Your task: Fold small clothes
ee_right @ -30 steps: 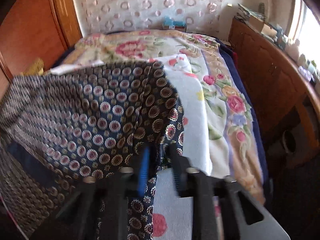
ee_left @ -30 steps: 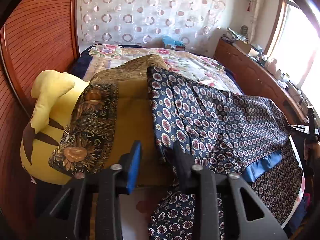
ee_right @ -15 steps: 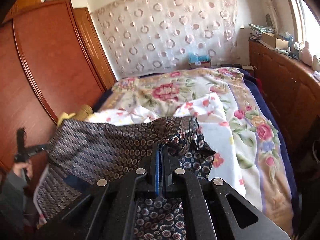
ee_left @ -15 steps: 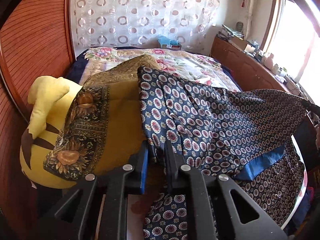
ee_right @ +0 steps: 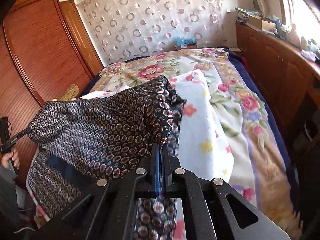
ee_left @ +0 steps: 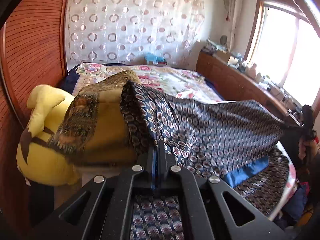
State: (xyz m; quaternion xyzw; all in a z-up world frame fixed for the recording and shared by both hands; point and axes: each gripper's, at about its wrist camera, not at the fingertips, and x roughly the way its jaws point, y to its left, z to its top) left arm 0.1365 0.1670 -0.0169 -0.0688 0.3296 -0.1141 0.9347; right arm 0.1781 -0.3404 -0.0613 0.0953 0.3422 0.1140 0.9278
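A navy patterned garment with small round medallions and a blue inner band hangs stretched in the air over the bed. My left gripper is shut on its left corner. My right gripper is shut on the opposite corner of the same garment. Each gripper shows far off in the other's view, the right one at the right edge, the left one at the left edge. The garment's lower part drapes onto the bed edge.
The bed has a floral blanket and a white sheet. A yellow plush toy under a brown-gold cloth lies at the left. A wooden wardrobe stands left, a cluttered wooden cabinet right under the window.
Both grippers closed on the garment's corners and lifted it off the bed. It now hangs stretched between them instead of lying spread.
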